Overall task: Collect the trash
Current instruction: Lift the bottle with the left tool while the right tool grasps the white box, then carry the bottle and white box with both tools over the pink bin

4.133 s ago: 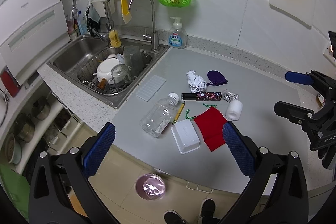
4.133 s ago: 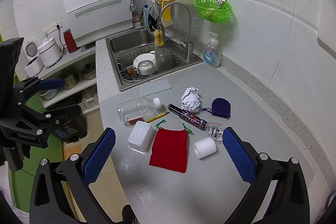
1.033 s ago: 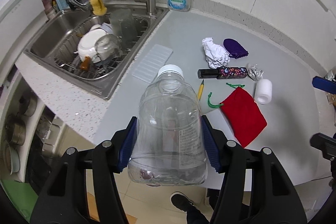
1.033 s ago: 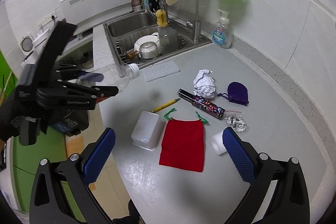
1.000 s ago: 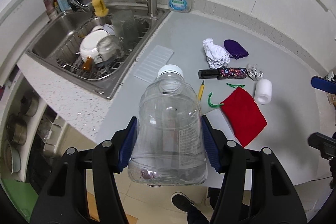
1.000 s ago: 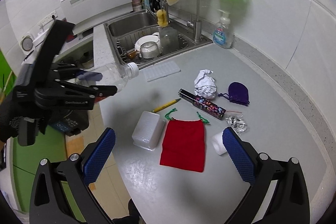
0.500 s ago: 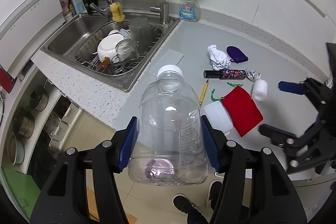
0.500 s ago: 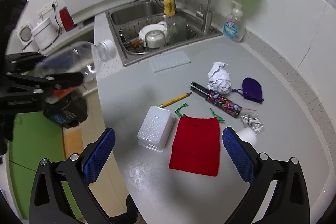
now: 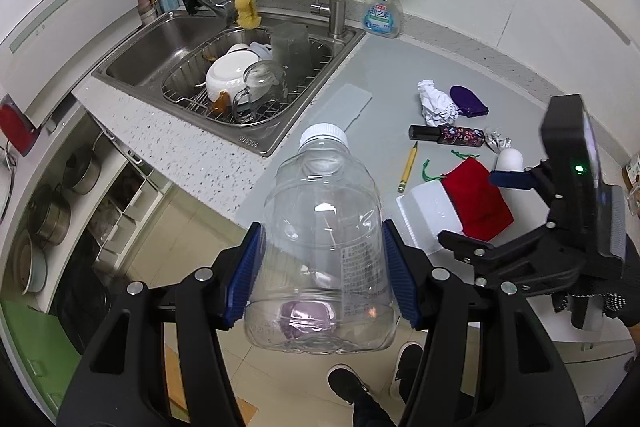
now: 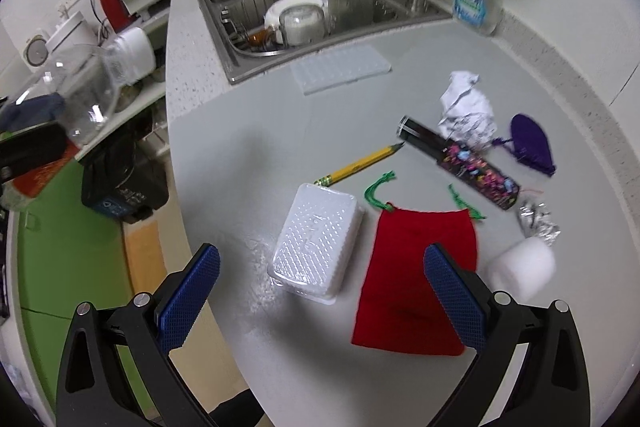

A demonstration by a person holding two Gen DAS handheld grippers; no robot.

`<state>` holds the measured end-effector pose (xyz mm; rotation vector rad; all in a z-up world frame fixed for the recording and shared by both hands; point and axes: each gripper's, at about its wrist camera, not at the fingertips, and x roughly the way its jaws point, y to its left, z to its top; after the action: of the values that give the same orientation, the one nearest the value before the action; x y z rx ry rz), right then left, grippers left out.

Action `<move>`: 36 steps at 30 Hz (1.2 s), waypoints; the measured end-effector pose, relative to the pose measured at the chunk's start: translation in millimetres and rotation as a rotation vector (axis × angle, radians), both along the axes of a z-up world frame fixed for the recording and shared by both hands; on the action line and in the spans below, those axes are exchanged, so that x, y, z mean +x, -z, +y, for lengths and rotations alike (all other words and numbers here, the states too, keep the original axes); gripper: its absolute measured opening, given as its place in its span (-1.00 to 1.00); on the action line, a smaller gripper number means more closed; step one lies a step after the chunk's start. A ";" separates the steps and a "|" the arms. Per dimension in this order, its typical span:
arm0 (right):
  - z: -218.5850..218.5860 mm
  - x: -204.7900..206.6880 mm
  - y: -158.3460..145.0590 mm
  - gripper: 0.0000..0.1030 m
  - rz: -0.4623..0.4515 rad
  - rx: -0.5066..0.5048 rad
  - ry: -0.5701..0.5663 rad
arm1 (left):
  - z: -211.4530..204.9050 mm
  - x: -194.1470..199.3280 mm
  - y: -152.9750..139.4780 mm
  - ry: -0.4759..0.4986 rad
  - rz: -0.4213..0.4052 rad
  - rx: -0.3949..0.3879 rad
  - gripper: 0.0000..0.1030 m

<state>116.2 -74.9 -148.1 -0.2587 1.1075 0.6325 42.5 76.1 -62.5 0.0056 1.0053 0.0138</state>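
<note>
Between the blue pads of the left gripper (image 9: 323,277) sits an empty clear plastic bottle (image 9: 322,247), clamped at its sides with the white cap pointing away from the jaws, held out past the counter edge above the floor. Ahead of the right gripper (image 10: 322,291) the jaws stand wide apart, gripping nothing, with a white plastic tray (image 10: 315,241) lying on the grey counter (image 10: 248,131) just ahead, between them. Beside the right-hand pad lies a red pouch (image 10: 420,267), and beyond it a yellow pencil (image 10: 360,163), a crumpled paper (image 10: 466,107) and a foil scrap (image 10: 538,223).
</note>
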 end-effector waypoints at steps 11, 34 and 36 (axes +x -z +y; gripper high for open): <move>21.7 9.4 29.1 0.34 0.091 -0.032 -0.005 | 10.1 3.6 9.1 -0.019 0.013 -0.018 0.14; 13.5 -14.3 3.7 -0.34 -0.023 0.004 -0.036 | 17.3 -12.6 17.2 -0.030 0.011 -0.049 0.14; 15.0 -23.0 -4.9 -0.34 -0.045 0.013 -0.051 | 19.1 -19.5 17.3 -0.037 0.009 -0.052 0.14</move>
<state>93.2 -59.9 -143.2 -0.2895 1.0557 0.6763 23.0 95.2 -79.8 -0.0599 1.0143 0.0213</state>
